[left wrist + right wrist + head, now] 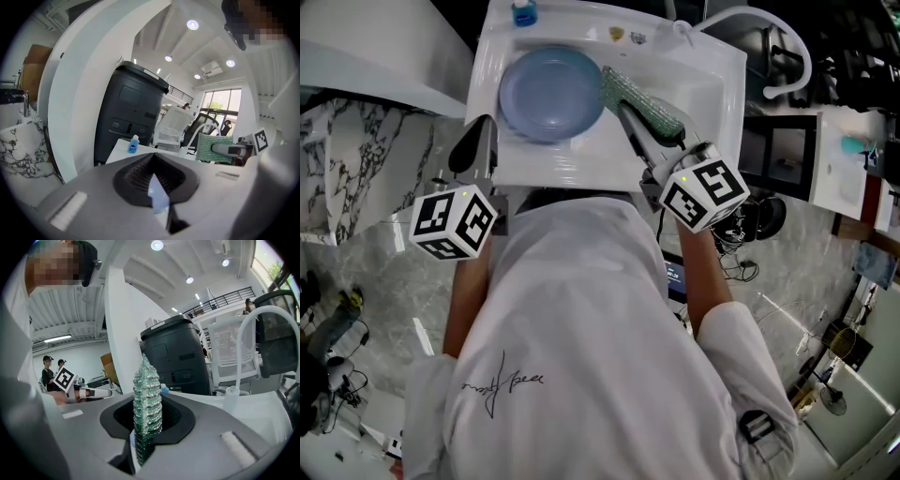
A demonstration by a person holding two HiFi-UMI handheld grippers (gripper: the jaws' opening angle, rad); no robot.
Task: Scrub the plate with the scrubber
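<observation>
Clamped edge-on in the right gripper (146, 423), jaws tight against both its faces: a green, knobbly rectangular scrubber (146, 390), poking well out past the jaw tips. From the head view, held over the right half of a white rectangular sink basin (717, 70), far end right at the right rim of a round pale-blue plate (548, 94); touching or just short of it, cannot tell. Plate inside the basin, filling its left half. Pinched at the near-left rim by the left gripper (154, 180), jaws closed on a thin blue sliver of that rim. On the basin's far ledge, upright, a small blue bottle (523, 13).
</observation>
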